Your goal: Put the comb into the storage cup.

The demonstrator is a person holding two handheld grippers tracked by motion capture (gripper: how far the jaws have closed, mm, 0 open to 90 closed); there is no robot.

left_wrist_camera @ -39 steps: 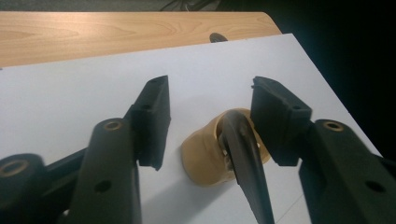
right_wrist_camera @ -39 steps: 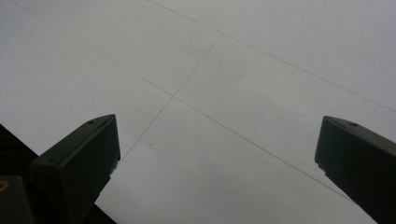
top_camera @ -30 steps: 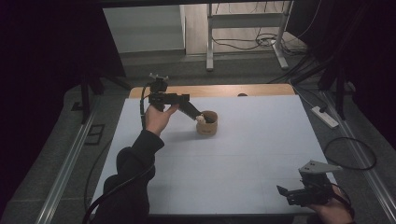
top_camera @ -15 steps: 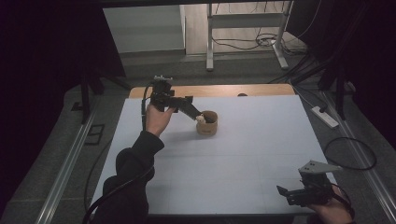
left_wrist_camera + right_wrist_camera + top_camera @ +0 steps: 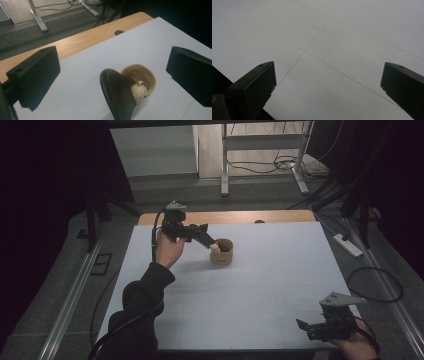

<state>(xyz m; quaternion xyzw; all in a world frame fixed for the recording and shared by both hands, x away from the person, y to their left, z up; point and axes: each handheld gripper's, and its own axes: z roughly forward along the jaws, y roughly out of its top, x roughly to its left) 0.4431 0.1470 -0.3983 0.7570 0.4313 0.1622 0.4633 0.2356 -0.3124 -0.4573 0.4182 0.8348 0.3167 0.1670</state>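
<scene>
cup [image 5: 222, 252]: far-middle of the tabletop [image 5: 260, 290], little bear figure [image 5: 139, 92] inside
left claw [image 5: 209, 241]: right over the cup, jaws just spread wide, gripping nothing
right claw [image 5: 305, 327]: well away from the cup, near edge, jaws apart

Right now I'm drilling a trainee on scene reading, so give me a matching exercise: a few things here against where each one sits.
Things:
1. tan cup
2. small bear figure
3. left gripper
4. right gripper

Places:
A. near right corner of the white table, jaws open
B. inside the cup
C. far left part of the table
D. just left of the cup, jaws open

Pairs: 1-C, 2-B, 3-D, 4-A
</scene>
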